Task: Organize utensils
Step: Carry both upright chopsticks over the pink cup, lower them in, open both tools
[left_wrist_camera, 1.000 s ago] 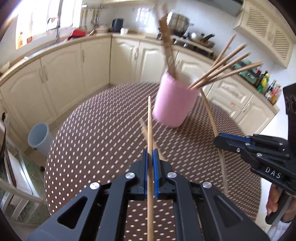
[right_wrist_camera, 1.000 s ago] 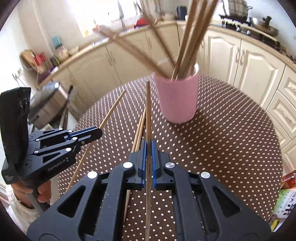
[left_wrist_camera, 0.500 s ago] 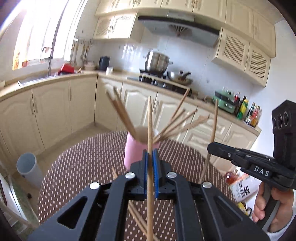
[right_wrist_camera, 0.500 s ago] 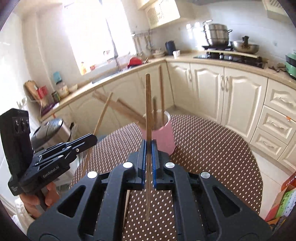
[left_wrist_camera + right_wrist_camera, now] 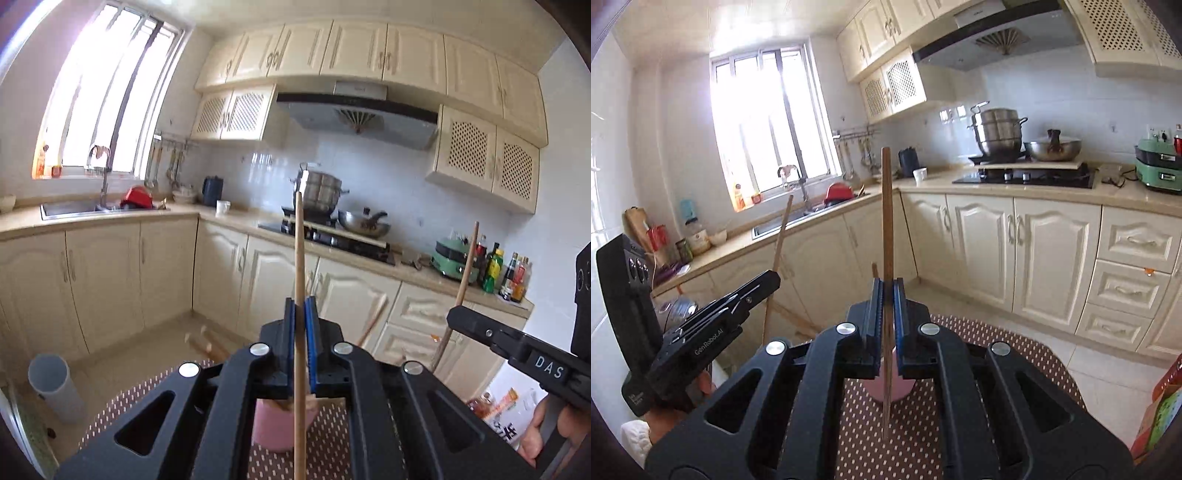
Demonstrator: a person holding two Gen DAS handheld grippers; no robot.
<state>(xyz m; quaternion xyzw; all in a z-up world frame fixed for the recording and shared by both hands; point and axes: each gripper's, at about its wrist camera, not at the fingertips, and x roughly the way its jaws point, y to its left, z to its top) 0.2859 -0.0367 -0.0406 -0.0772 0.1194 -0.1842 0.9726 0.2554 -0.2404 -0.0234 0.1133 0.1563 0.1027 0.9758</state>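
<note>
Above the brown dotted tablecloth point(image 5: 1015, 354), both claws have swung up from a downward tilt to level within the last second. The left gripper point(image 5: 300, 325) is clamped on a pale wooden chopstick point(image 5: 299, 258); the right gripper point(image 5: 886, 306) pinches a darker wooden chopstick point(image 5: 886, 221). The pink cylindrical cup point(image 5: 273, 424) now sits just below and ahead of the jaws, so dropping both sticks in looks next.

Both grippers have tilted upward since the earlier frames. The left gripper point(image 5: 300, 314) now faces the cabinets and hood; the pink cup point(image 5: 275, 424), formerly ahead of its fingers, sits low beneath them. The right gripper point(image 5: 886, 295) likewise: the cup point(image 5: 886, 384) has dropped behind its fingertips, and the dotted table point(image 5: 1015, 343) fills less view.
</note>
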